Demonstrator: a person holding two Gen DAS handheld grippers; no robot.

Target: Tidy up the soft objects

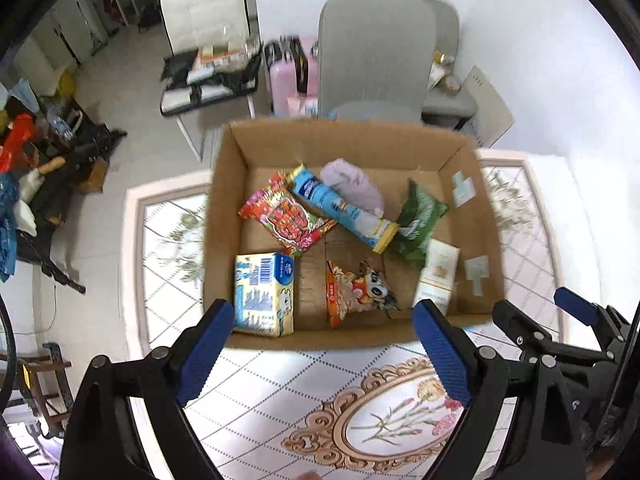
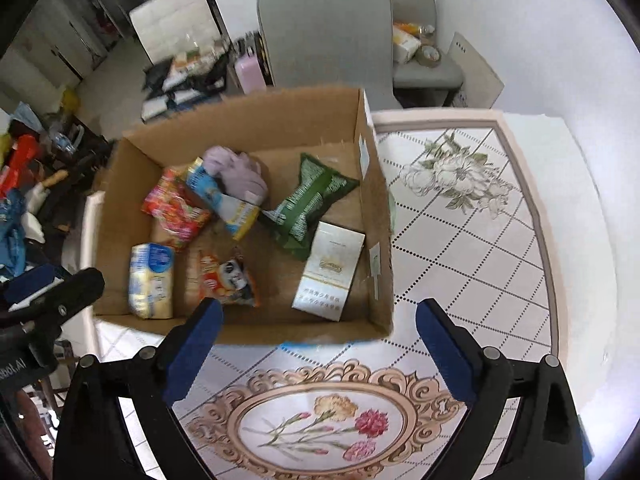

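An open cardboard box stands on the patterned table. Inside lie a lilac cloth, a red snack bag, a blue tube pack, a green bag, a yellow tissue pack, an orange snack bag and a white carton. My left gripper is open and empty at the box's near wall. My right gripper is open and empty by the box's near right corner.
The table has a floral oval print at its near edge. A grey chair stands behind the box, a white chair with clutter further left. Piled items crowd the left floor.
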